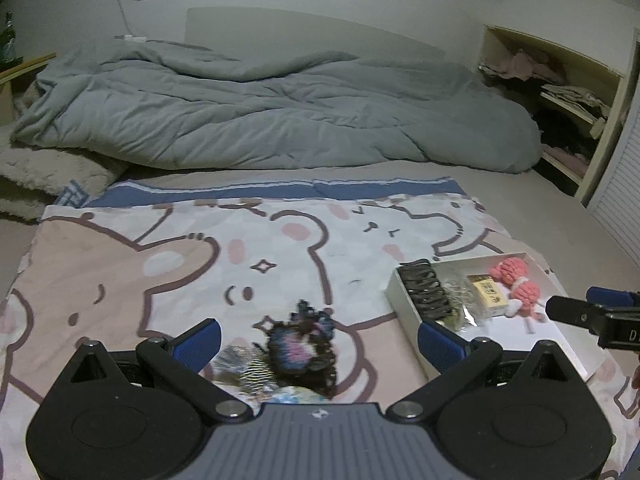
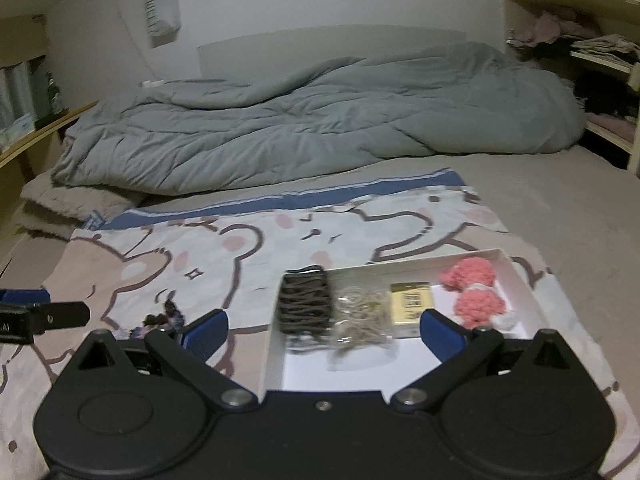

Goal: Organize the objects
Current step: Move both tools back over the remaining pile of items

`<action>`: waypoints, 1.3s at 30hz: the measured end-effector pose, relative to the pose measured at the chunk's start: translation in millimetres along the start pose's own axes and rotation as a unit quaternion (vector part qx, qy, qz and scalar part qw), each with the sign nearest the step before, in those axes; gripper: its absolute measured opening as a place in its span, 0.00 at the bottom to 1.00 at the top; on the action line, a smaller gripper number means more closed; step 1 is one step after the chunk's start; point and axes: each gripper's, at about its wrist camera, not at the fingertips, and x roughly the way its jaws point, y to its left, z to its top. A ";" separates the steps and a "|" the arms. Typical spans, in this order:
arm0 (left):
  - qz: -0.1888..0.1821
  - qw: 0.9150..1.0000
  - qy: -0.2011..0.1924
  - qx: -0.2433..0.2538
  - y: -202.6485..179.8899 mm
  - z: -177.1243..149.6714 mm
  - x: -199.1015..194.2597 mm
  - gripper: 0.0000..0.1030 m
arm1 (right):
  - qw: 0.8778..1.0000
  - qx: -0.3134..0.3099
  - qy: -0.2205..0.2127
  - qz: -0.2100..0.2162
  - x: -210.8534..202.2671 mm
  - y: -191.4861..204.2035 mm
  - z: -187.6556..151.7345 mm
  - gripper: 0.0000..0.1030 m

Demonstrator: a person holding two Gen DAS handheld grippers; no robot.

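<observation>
A white shallow box lies on the cartoon-print cloth. In it are a black hair claw, a clear packet of hair ties, a small yellow box and a pink crochet toy. The box also shows in the left wrist view. A dark patterned scrunchie and a shiny packet lie on the cloth between my left gripper's open jaws. My right gripper is open and empty, low over the box's near side.
A rumpled grey duvet fills the far half of the bed. An open closet with clothes on shelves stands at the right. A wooden shelf runs along the left wall. A fluffy pillow lies at far left.
</observation>
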 end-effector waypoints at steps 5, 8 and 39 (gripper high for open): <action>0.018 1.000 0.003 -0.005 20.4 -3.6 -4.4 1.00 | 1.000 -0.015 0.003 0.021 3.9 17.4 -0.5 1.00; 0.026 1.000 0.007 -0.014 31.9 -5.5 -6.5 1.00 | 0.999 -0.021 0.004 0.032 6.3 25.3 -1.1 1.00; 0.031 0.996 0.082 -0.014 87.4 -35.3 35.6 1.00 | 0.968 -0.158 0.079 0.179 93.5 137.9 -53.0 1.00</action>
